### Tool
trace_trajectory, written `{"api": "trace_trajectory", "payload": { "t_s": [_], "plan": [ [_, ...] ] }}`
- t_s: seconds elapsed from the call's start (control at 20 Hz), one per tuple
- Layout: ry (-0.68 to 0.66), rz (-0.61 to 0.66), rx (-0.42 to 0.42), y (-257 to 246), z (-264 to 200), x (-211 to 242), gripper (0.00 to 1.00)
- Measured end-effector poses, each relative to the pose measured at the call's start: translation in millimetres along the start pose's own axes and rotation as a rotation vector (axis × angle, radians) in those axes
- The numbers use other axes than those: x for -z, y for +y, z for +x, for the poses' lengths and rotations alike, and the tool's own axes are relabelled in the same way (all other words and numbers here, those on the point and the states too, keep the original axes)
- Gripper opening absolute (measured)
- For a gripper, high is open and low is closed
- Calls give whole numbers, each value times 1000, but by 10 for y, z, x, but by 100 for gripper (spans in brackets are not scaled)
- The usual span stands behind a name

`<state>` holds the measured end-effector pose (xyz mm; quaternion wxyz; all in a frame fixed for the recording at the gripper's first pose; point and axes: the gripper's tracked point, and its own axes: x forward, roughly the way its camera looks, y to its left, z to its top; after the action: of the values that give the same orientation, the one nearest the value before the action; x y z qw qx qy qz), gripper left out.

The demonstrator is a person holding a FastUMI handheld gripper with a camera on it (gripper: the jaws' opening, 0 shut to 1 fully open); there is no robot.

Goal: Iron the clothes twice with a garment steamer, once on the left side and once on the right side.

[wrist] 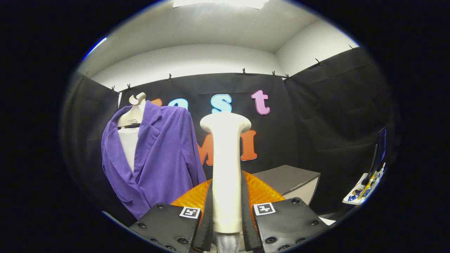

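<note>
My gripper (226, 196) is shut on the cream handle of the garment steamer (226, 158), which stands upright between the fingers with its flat head on top. A purple jacket (158, 158) hangs on a cream hanger (133, 112) over a white inner layer, beyond the fingers and to the left of the steamer. The steamer head is apart from the jacket, nearer to me and to its right. A clear hose end shows below the handle.
A grey box-like table (288, 181) stands beyond the fingers to the right. Farther right a screen edge (381, 151) and some colourful items (365, 186) sit low against the black cloth wall.
</note>
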<state>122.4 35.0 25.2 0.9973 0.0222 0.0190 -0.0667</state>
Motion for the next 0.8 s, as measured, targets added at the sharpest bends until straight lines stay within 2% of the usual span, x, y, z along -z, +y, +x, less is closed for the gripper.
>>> {"api": "trace_trajectory", "payload": {
  "t_s": [0.8],
  "plan": [
    [-40, -68, -143, 1449, -203, 256, 42]
  ]
}}
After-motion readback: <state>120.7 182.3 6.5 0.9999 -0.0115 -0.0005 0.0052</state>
